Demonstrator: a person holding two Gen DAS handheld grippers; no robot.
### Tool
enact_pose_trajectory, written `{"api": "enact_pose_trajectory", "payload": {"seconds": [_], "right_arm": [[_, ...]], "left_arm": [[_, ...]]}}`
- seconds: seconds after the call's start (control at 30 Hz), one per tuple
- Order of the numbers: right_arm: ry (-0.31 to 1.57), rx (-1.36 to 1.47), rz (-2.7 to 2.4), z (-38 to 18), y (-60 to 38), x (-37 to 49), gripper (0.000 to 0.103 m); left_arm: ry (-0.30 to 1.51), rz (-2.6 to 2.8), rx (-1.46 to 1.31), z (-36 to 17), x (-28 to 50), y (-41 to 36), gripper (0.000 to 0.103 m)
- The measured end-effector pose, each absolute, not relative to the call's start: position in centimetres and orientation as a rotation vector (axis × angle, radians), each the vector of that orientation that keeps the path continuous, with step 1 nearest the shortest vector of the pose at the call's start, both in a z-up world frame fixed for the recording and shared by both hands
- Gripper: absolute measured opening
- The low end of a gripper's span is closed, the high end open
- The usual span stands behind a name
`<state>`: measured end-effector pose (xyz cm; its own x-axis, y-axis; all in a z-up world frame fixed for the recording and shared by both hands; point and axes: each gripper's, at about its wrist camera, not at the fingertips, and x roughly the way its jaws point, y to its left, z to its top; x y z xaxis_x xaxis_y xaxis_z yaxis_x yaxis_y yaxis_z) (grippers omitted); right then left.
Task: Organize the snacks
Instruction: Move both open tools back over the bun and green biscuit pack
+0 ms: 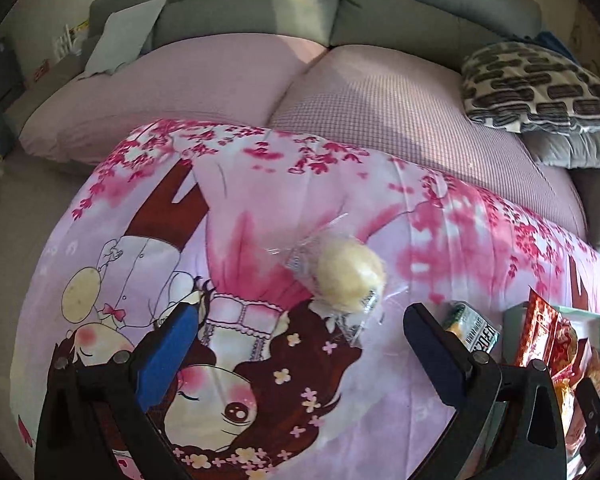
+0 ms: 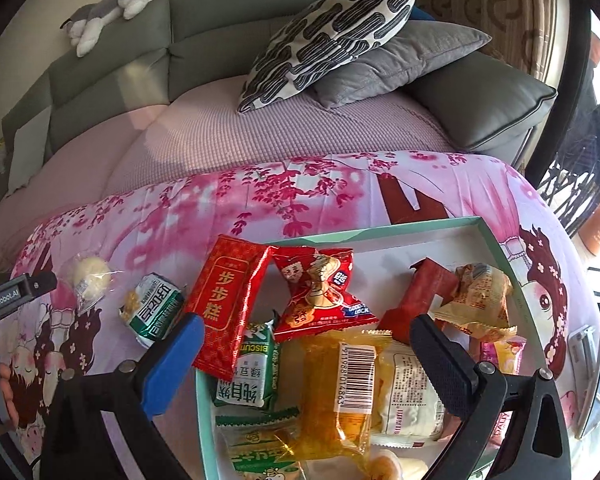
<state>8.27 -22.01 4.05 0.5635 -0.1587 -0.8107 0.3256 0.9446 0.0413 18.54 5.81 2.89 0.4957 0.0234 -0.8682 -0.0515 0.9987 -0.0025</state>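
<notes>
A round pale bun in clear wrap (image 1: 350, 276) lies on the pink cartoon cloth, just ahead of my open, empty left gripper (image 1: 300, 316); it also shows in the right wrist view (image 2: 90, 276). A green-and-white snack pack (image 1: 472, 326) lies to its right, also seen in the right wrist view (image 2: 154, 312). My right gripper (image 2: 306, 338) is open and empty above a mint-rimmed white tray (image 2: 420, 226) piled with snacks: a red packet (image 2: 224, 306) leaning over the rim, a red bag (image 2: 324, 294), a yellow pack (image 2: 336, 392), green biscuit packs (image 2: 256, 372).
The pink cartoon cloth (image 1: 440, 240) covers the table in front of a grey sofa with a pink cover (image 1: 380, 104). Patterned cushion (image 2: 332, 36) and grey cushion (image 2: 400, 60) lie on the sofa. A plush toy (image 2: 112, 4) sits on the sofa back. The left gripper's tip (image 2: 20, 292) shows at the left.
</notes>
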Motion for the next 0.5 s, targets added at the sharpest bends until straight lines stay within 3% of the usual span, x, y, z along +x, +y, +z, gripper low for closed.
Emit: {"api": "enact_pose_trajectory", "payload": {"seconds": [0.5], "right_arm": [[0.933, 0.159, -0.118, 4.4, -16.9, 10.8, 0.103]], "left_arm": [[1.036, 0.029, -0.101, 2.9, 19.4, 7.9, 0.102]]}}
